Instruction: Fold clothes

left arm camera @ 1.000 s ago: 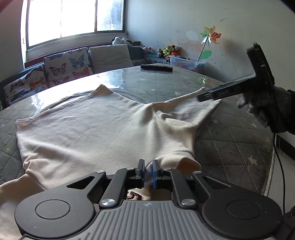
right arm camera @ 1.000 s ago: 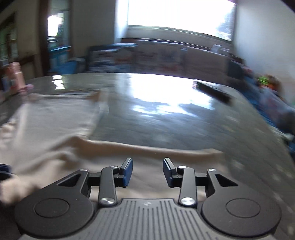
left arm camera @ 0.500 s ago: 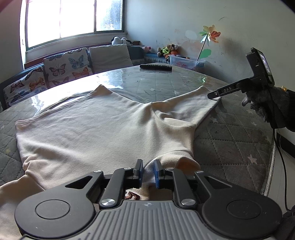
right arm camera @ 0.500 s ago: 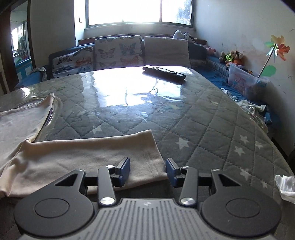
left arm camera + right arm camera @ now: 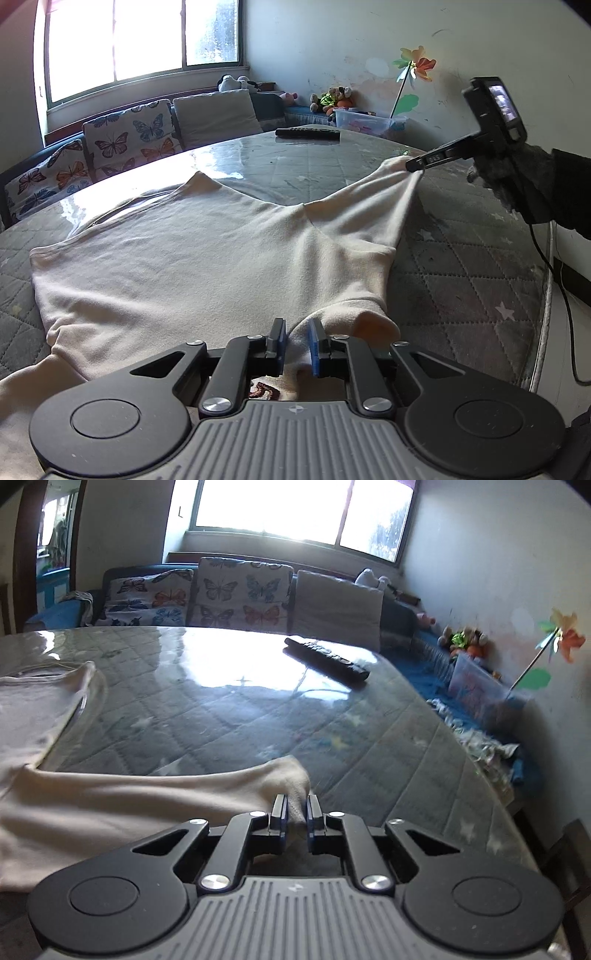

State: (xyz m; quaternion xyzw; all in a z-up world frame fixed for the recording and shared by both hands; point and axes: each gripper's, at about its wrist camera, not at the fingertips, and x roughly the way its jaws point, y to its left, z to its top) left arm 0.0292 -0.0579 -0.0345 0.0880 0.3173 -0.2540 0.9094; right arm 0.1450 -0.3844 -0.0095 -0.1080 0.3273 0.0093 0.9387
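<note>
A cream long-sleeved top [image 5: 192, 258] lies spread flat on the grey quilted table [image 5: 461, 273]. My left gripper [image 5: 296, 341] is shut on the top's collar at the near edge. My right gripper [image 5: 295, 810] is shut on the cuff of the top's sleeve [image 5: 155, 794] and holds it just above the table. In the left wrist view the right gripper [image 5: 415, 165] shows at the far right, pinching the sleeve end, which is lifted and drawn taut.
A black remote control [image 5: 307, 133] lies at the far side of the table [image 5: 236, 686], also in the right wrist view [image 5: 327, 658]. A sofa with butterfly cushions [image 5: 122, 142] stands behind. A clear toy box [image 5: 364, 119] and pinwheel [image 5: 413, 70] are by the wall.
My right gripper has closed on the sleeve cuff and lifted it, drawing the sleeve taut. My left gripper stays shut on the collar.
</note>
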